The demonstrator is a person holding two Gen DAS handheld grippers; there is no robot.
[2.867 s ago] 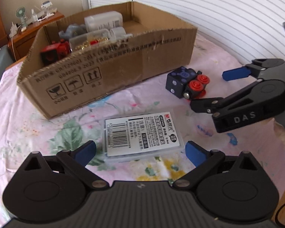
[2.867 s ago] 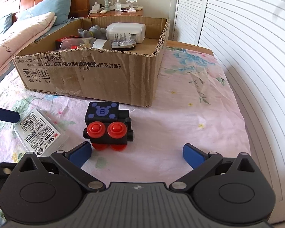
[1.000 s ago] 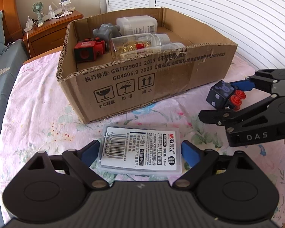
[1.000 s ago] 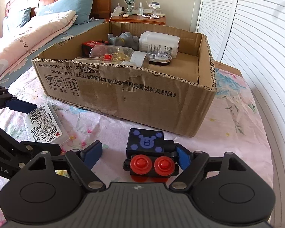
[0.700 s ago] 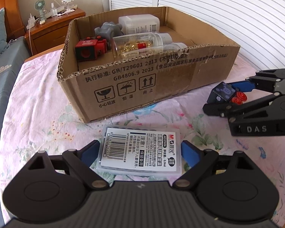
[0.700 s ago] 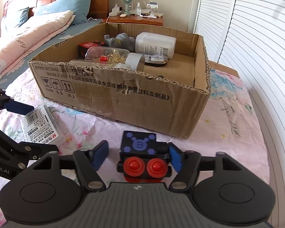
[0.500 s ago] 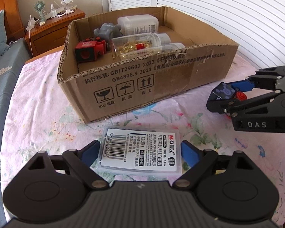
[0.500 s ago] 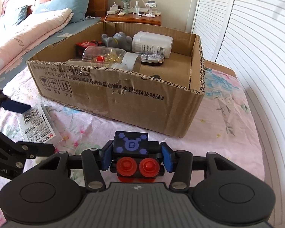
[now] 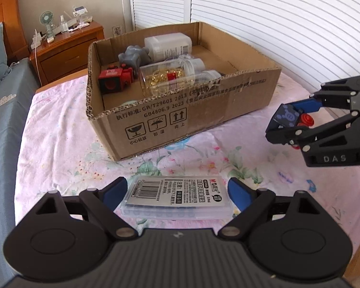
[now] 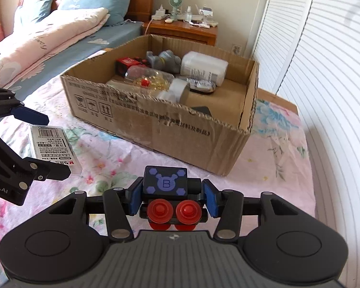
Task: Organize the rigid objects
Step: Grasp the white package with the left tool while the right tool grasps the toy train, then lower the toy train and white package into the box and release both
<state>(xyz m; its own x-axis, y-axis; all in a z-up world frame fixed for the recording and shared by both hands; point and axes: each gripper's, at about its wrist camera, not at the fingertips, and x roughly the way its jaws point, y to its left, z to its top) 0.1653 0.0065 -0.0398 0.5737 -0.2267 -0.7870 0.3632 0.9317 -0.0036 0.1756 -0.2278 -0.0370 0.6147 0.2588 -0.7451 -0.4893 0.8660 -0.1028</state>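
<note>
Jaws of the right gripper (image 10: 171,200) clamp the black toy block (image 10: 170,196) by its flanks, lifted off the floral sheet (image 10: 271,168) for the cardboard box (image 10: 156,122), while the left gripper (image 9: 177,193) pinches the flat plastic case (image 9: 177,198) lengthwise, likewise box-bound.
</note>
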